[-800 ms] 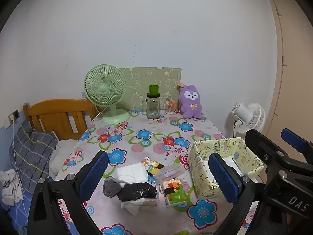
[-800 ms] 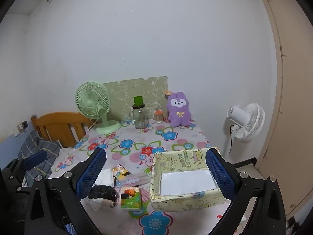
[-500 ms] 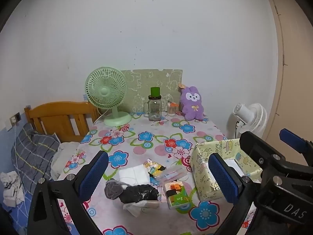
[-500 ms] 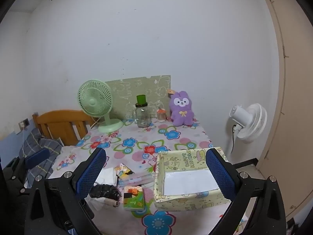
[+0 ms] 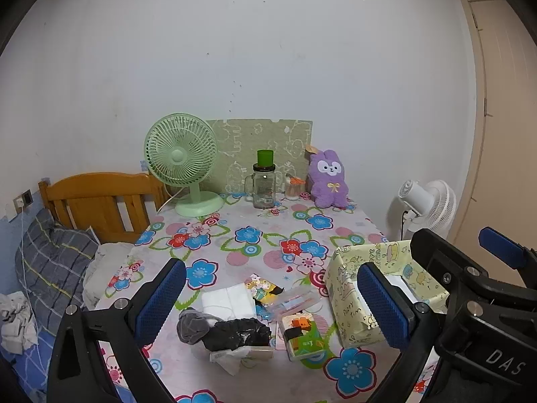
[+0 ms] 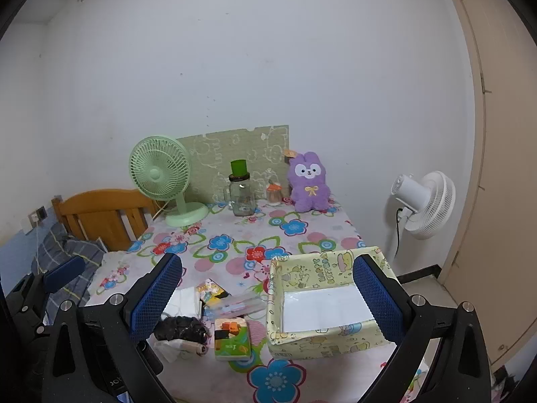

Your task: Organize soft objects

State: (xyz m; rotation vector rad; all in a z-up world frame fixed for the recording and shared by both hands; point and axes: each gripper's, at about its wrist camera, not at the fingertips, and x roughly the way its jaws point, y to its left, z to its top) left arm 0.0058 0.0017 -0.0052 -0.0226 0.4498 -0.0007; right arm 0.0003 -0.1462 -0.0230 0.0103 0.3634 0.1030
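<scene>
Near the front of the flowered table (image 5: 255,235) lies a heap of small soft things: a grey sock (image 5: 193,325), a black crumpled bag (image 5: 236,334), a white folded cloth (image 5: 226,300), tissue packs (image 5: 300,337) and a clear pouch (image 5: 295,302). To their right stands a yellow patterned box (image 6: 322,302), open on top with a white bottom. A purple plush rabbit (image 6: 308,183) sits at the back. My left gripper (image 5: 268,305) hangs open above the heap. My right gripper (image 6: 268,299) is open over the box's left side. Neither holds anything.
A green desk fan (image 5: 183,161), a glass jar with a green lid (image 5: 264,181) and a small orange-capped jar (image 5: 295,188) stand along the back wall. A wooden bed headboard (image 5: 100,201) with pillows lies left. A white floor fan (image 6: 424,201) and a door stand right.
Both views have drawn back and up a little from the table. The heap and the box sit slightly lower and smaller in the frames. Both grippers stay open.
</scene>
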